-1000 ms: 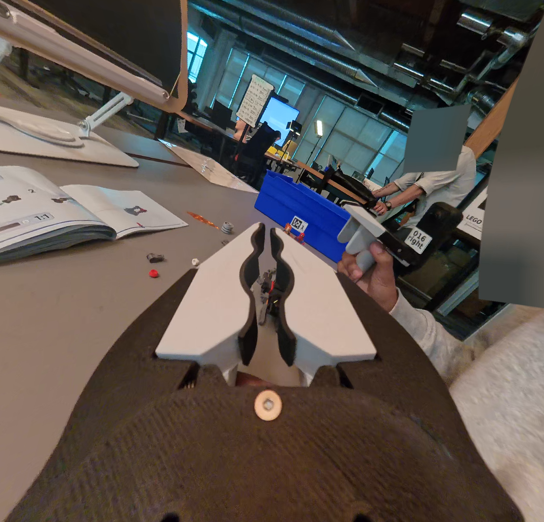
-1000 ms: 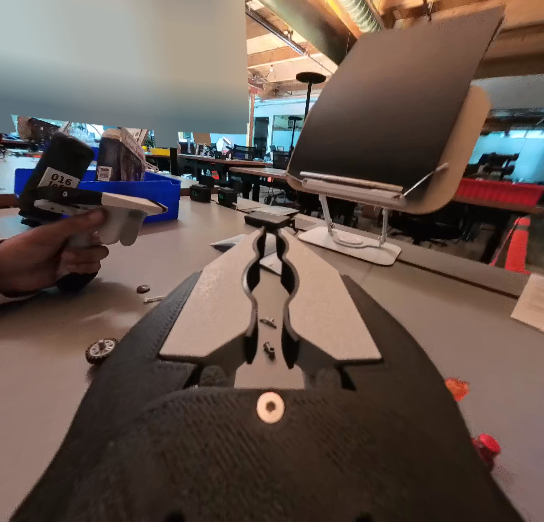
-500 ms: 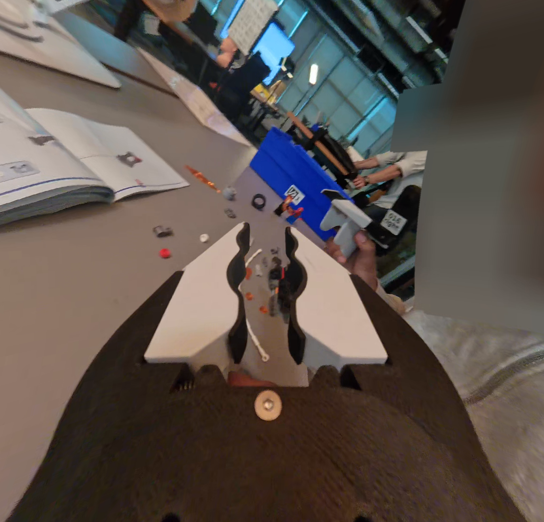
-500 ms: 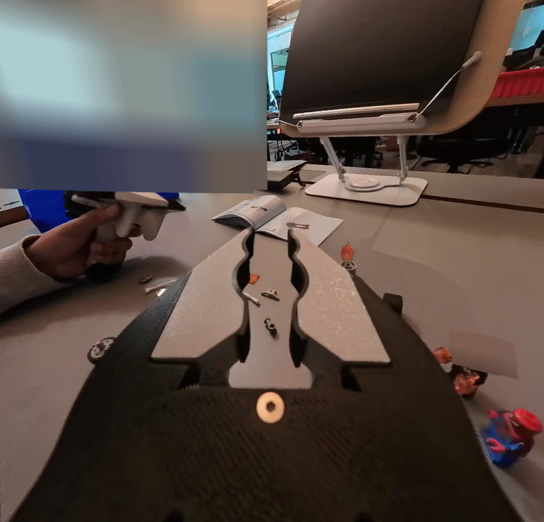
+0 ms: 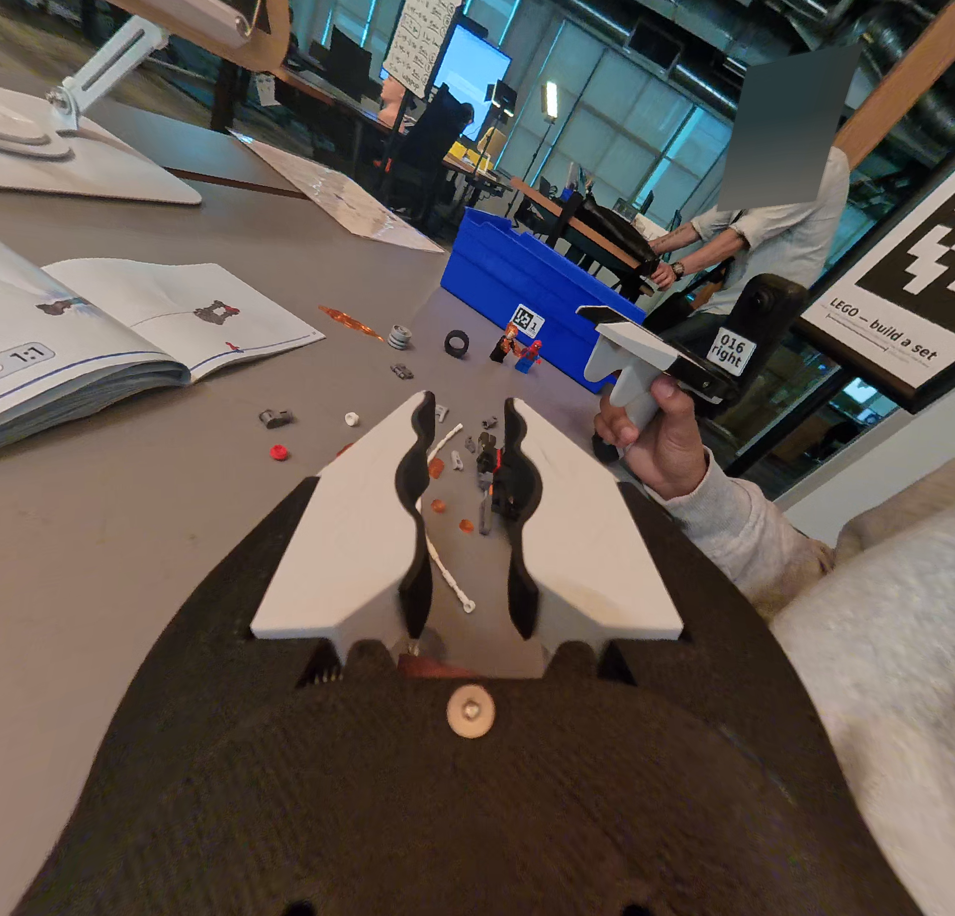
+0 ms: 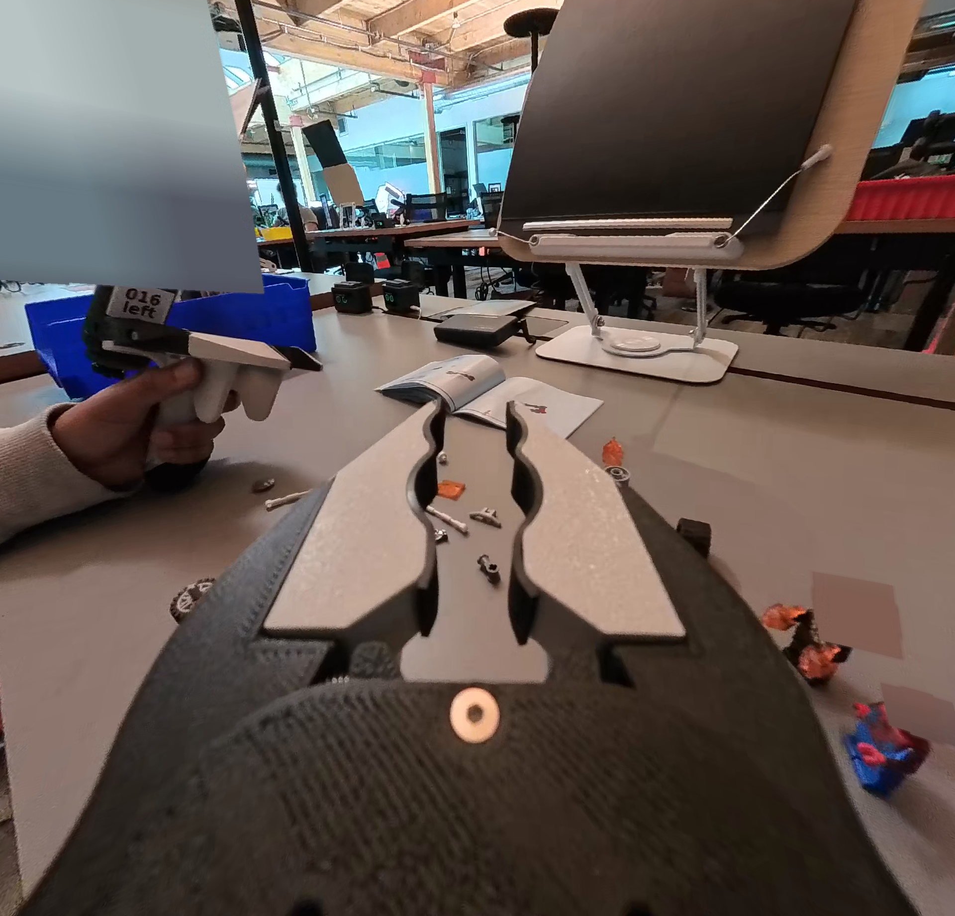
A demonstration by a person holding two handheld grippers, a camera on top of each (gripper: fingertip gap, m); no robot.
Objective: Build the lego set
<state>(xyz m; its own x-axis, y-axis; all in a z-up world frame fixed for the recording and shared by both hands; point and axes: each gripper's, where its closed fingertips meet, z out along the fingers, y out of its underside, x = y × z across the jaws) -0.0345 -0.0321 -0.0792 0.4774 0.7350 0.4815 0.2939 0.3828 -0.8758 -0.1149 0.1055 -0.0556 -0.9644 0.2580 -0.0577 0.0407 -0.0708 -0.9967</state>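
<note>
My left gripper (image 5: 467, 400) is open and empty, low over the grey table (image 5: 155, 503). Between its fingers on the table lie a dark part-built lego assembly (image 5: 491, 483), a white bar (image 5: 447, 565) and small orange pieces (image 5: 438, 505). My right gripper (image 6: 475, 408) is open and empty. Between its fingers lie small grey pieces (image 6: 486, 516), a white bar (image 6: 449, 519) and an orange piece (image 6: 449, 489). An open instruction booklet (image 5: 155, 322) lies to the left; it also shows in the right wrist view (image 6: 491, 390). Two minifigures (image 5: 519, 351) stand by a blue bin (image 5: 517, 281).
A black tyre (image 5: 456, 343), grey hub (image 5: 399, 336), orange flame piece (image 5: 351, 322) and red stud (image 5: 279, 453) lie scattered. A tablet stand (image 6: 641, 348) is at the back. A wheel (image 6: 188, 599) lies left of my right gripper, minifigures (image 6: 806, 643) to its right. One gripper's finger ends stand about 15 cm off the other's.
Both grippers have opened from nearly shut. The dark assembly that sat between the left fingers now lies on the table. Both views have tipped down towards the table.
</note>
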